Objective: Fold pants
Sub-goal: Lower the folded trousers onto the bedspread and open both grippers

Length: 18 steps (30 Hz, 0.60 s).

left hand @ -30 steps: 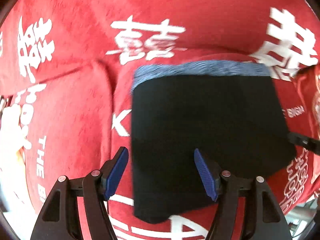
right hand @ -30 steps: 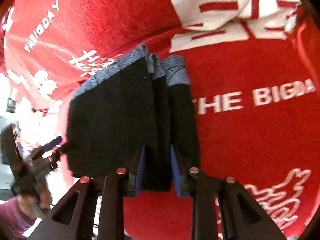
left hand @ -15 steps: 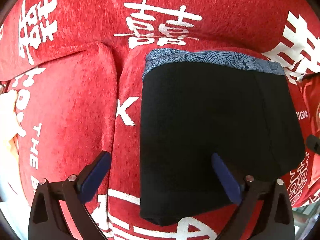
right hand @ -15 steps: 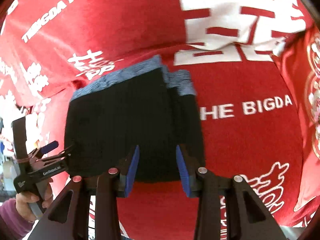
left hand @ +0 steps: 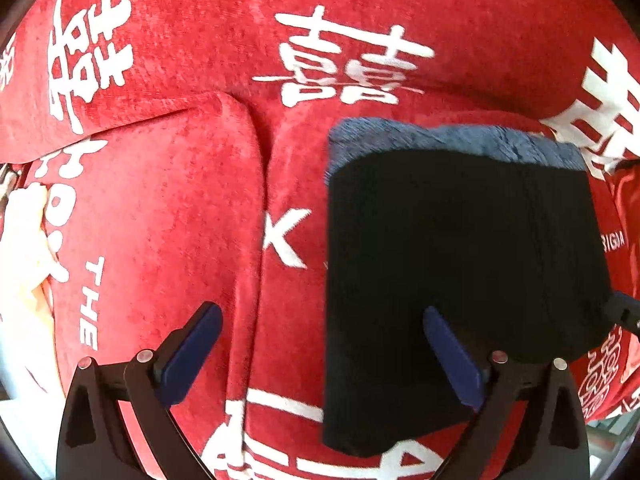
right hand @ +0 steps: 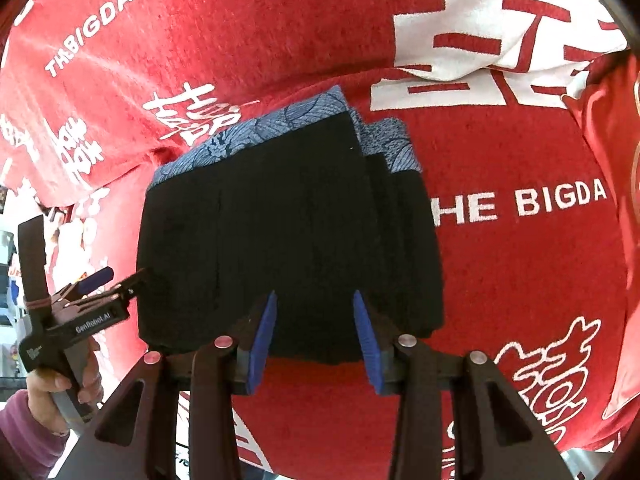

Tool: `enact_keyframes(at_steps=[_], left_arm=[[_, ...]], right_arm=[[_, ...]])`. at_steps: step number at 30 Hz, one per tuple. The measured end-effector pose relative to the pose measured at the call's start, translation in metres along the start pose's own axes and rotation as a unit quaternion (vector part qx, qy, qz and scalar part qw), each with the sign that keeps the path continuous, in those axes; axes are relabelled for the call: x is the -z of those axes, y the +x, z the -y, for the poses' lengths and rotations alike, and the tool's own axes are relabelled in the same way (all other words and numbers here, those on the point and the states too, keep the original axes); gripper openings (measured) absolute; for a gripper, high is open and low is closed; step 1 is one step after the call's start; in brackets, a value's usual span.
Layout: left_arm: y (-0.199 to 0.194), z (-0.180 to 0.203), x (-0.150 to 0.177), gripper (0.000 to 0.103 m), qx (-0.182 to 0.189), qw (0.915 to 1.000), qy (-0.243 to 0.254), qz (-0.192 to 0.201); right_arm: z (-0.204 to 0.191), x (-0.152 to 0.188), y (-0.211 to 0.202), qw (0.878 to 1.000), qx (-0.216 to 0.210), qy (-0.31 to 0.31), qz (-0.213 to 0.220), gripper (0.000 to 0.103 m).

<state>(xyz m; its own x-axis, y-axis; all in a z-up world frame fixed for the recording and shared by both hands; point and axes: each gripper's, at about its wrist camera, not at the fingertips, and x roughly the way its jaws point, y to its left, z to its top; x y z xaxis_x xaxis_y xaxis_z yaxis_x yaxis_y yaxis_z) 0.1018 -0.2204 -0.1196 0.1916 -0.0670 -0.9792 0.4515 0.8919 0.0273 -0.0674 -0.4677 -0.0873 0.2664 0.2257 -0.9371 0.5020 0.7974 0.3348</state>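
Note:
The black pants (left hand: 452, 280) with a blue patterned waistband (left hand: 448, 140) lie folded into a compact rectangle on the red cover. They also show in the right wrist view (right hand: 288, 232), with folded layers stacked at their right side. My left gripper (left hand: 320, 344) is wide open and empty, its right finger over the pants' near left part. My right gripper (right hand: 314, 320) is open and empty, just at the pants' near edge. The left gripper also shows at the left of the right wrist view (right hand: 108, 284), beside the pants.
A red plush cover (left hand: 168, 208) with white characters and lettering spreads over the whole surface, with a seam (left hand: 260, 208) left of the pants. A white-and-red cushion (right hand: 500, 28) lies at the far right. The person's hand (right hand: 44, 388) holds the left gripper.
My right gripper has opened and let go of the pants' folded edge, then drawn back. My left gripper has opened wider and shifted left, away from the pants.

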Motion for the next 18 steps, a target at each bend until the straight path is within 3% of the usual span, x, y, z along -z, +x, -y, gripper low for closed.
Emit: enact_keyframes(at_steps=[5, 9, 18], left_arm=[[0.004, -0.007, -0.019, 0.101, -0.001, 0.9999, -0.009, 0.013], [0.029, -0.003, -0.022, 0.103, -0.01, 0.9999, 0.013, 0.0], [0.026, -0.012, -0.021, 0.103, 0.017, 0.9997, -0.008, -0.013]], right_arm=[[0.002, -0.004, 0.0, 1.0, -0.005, 0.003, 0.006, 0.044], [0.004, -0.006, 0.004, 1.0, -0.01, 0.007, 0.004, 0.044], [0.008, -0.004, 0.002, 1.0, -0.025, 0.009, 0.005, 0.046]])
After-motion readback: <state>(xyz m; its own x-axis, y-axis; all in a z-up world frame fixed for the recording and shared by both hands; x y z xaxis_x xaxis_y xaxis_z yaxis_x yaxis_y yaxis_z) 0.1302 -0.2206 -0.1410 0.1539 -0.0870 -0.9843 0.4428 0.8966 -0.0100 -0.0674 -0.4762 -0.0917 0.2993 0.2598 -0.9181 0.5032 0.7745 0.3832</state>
